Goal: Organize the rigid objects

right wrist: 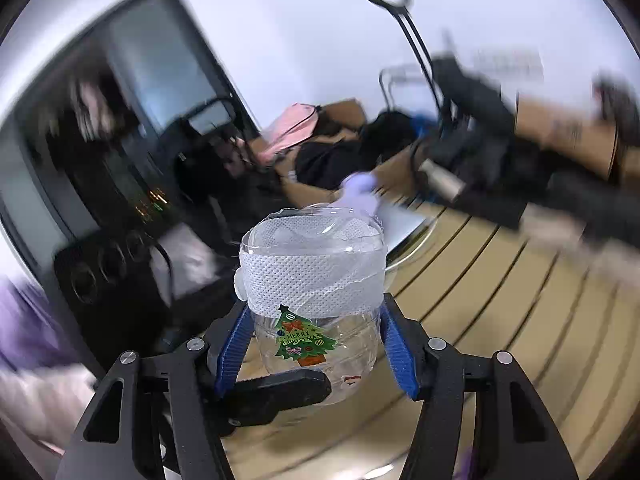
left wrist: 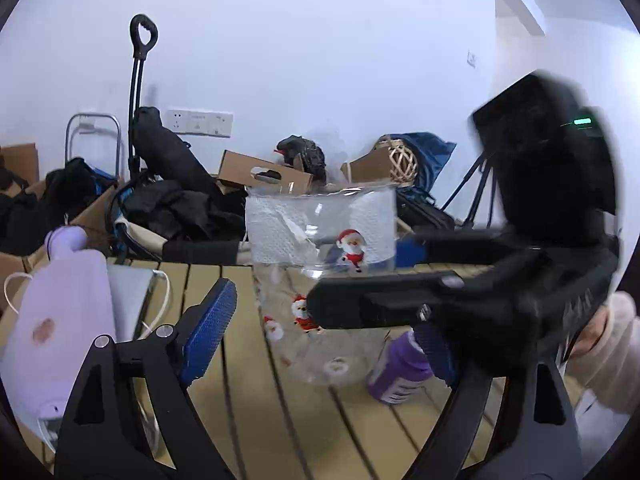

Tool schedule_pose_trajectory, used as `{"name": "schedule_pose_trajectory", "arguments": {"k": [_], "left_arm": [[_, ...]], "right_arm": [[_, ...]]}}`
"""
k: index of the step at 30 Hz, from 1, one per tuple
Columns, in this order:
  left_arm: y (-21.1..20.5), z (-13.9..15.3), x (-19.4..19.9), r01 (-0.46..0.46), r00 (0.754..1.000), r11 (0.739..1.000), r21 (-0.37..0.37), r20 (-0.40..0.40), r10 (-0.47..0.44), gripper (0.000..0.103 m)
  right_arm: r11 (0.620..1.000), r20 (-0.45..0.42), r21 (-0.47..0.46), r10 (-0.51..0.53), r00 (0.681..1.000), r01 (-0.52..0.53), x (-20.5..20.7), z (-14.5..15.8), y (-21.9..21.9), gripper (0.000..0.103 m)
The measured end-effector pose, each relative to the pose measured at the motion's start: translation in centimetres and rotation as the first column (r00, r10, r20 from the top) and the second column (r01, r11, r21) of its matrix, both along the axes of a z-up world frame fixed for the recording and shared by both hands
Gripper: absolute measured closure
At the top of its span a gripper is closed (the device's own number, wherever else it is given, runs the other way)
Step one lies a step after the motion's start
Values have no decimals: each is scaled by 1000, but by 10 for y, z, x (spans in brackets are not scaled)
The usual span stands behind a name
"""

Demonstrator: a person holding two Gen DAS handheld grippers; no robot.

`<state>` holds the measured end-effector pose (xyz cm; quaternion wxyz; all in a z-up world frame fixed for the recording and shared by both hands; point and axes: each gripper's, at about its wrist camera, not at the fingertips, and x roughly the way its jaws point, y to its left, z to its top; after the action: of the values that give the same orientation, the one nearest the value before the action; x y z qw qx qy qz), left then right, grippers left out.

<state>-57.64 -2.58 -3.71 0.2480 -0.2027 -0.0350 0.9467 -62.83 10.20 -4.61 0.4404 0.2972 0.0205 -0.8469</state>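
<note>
A clear plastic jar (right wrist: 316, 300) with a Christmas tree sticker and a white textured band sits between my right gripper's (right wrist: 316, 340) blue pads (right wrist: 394, 344), which are shut on it above the wooden slat table (right wrist: 520, 320). The same jar (left wrist: 320, 256), with Santa stickers, shows in the left wrist view, held by the right gripper's black fingers (left wrist: 384, 300). My left gripper (left wrist: 320, 328) is open and empty, in front of the jar. A purple bottle (left wrist: 396, 368) lies on the table (left wrist: 280, 400) under the jar.
A lilac device (left wrist: 60, 320) with a white cord lies at the table's left on a grey slab. Beyond the far edge are cardboard boxes (left wrist: 264, 176), black bags, a trolley handle (left wrist: 140, 80) and a wicker ball (left wrist: 402, 162). A dark window or door (right wrist: 120, 100) stands left.
</note>
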Motion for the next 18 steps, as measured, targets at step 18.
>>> {"name": "schedule_pose_trajectory", "arguments": {"k": [18], "left_arm": [[33, -44, -26, 39, 999, 997, -60, 40, -37, 43]], "right_arm": [[983, -96, 173, -36, 995, 52, -17, -43, 9, 36]]}}
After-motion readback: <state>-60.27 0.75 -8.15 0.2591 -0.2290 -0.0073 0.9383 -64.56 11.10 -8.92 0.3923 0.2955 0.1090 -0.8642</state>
